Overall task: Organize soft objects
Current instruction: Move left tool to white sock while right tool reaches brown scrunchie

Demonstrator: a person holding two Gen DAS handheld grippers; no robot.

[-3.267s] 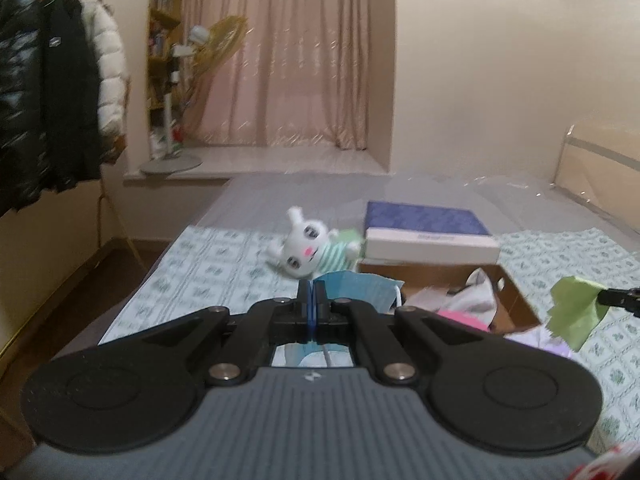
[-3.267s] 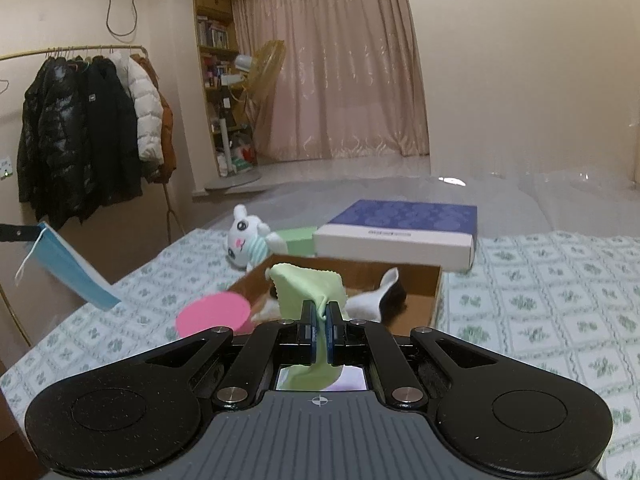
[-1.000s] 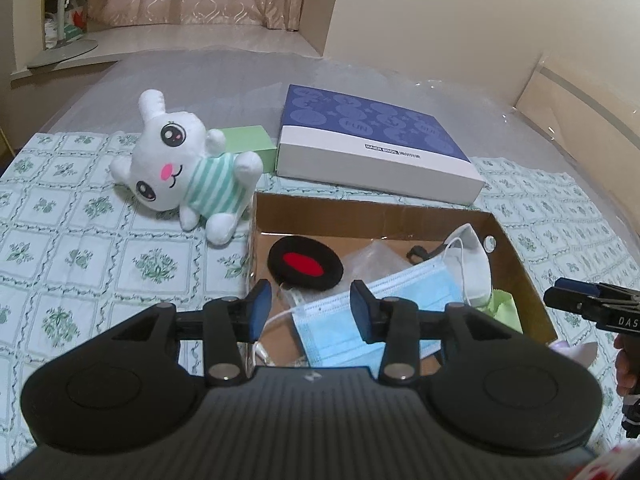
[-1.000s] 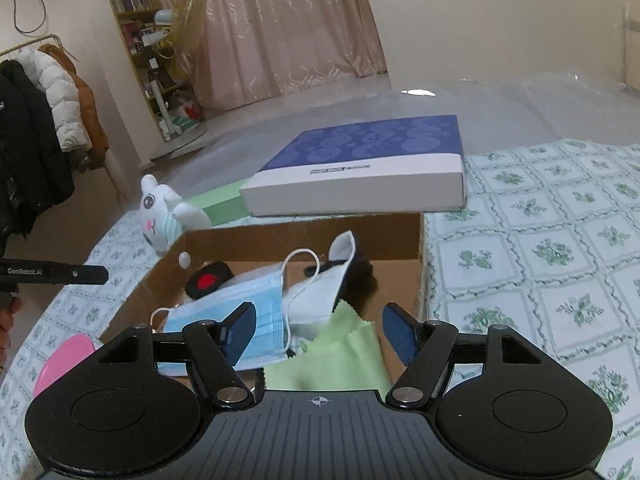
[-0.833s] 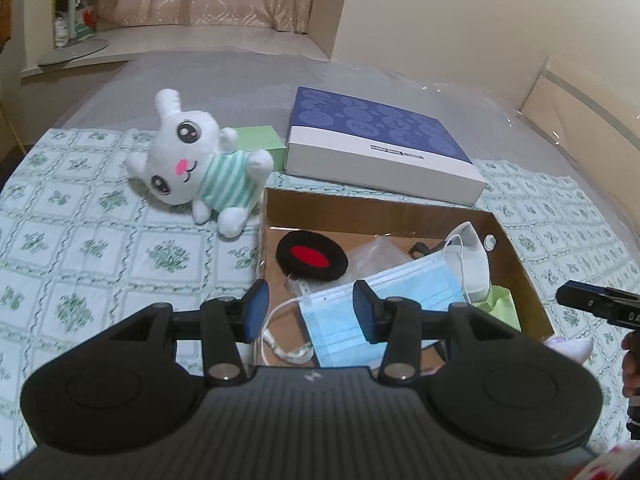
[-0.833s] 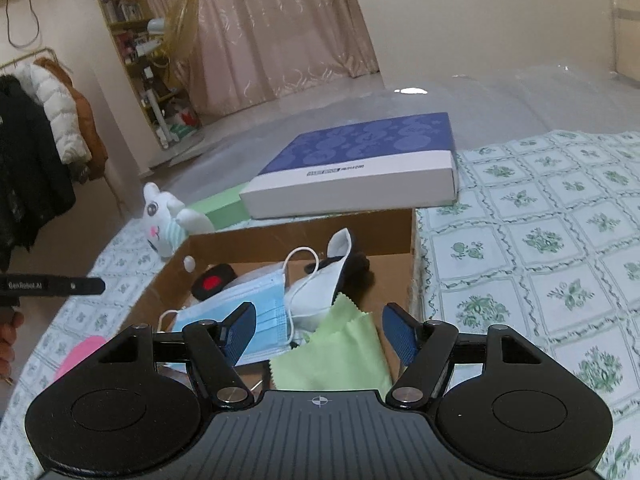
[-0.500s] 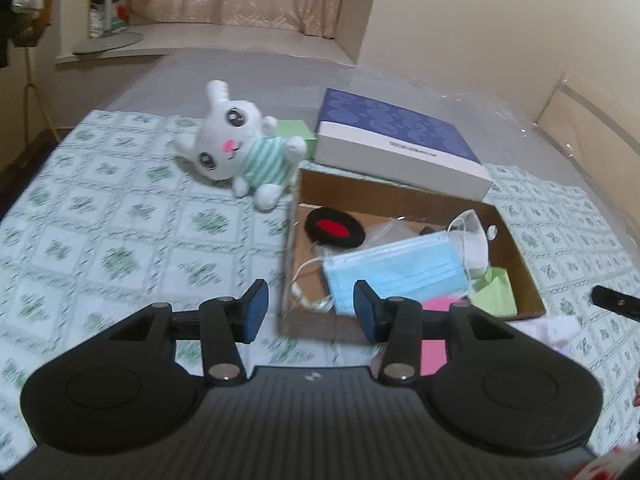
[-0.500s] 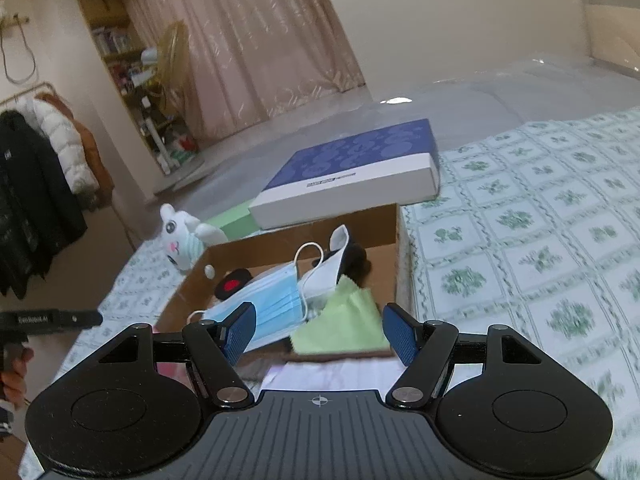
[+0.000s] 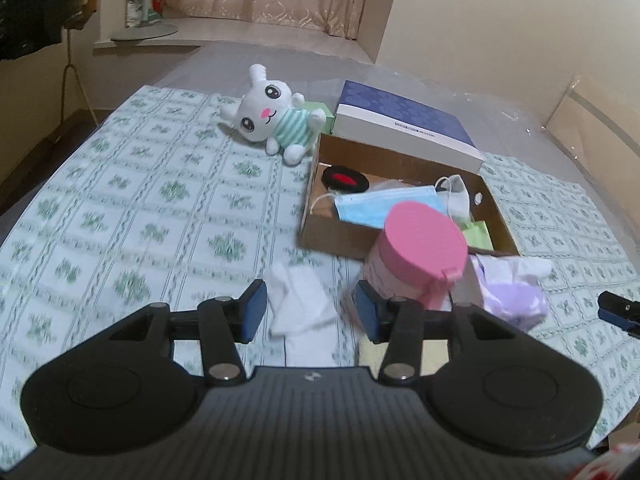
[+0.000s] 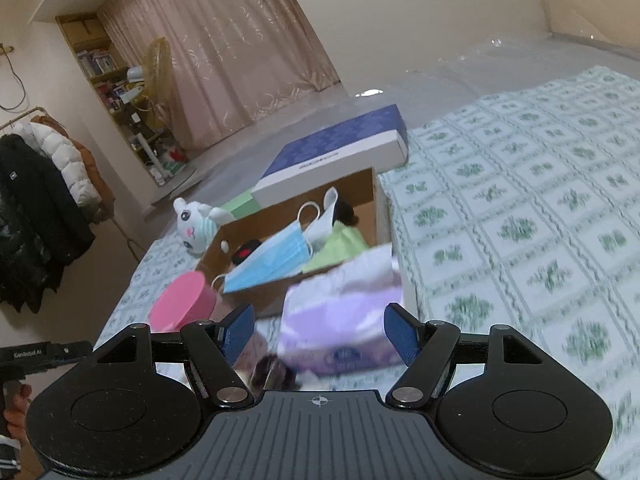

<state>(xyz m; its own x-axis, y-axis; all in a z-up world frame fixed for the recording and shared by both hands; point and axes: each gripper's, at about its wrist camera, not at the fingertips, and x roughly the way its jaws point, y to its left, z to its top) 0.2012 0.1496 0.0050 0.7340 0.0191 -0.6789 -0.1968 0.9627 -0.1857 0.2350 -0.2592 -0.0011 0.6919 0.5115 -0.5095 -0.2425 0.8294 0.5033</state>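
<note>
The left gripper is hovering above a white cloth, its jaws having just been opening, nothing between them. The right gripper is standing wide above a tissue pack. The cardboard box is holding a blue mask.

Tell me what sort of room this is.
Most likely a bedroom: the work surface is a bed under a green floral patterned sheet, padded winter coats on a rail hang along one wall, and long pink curtains cover a window alcove beside a wooden bookshelf.
</note>
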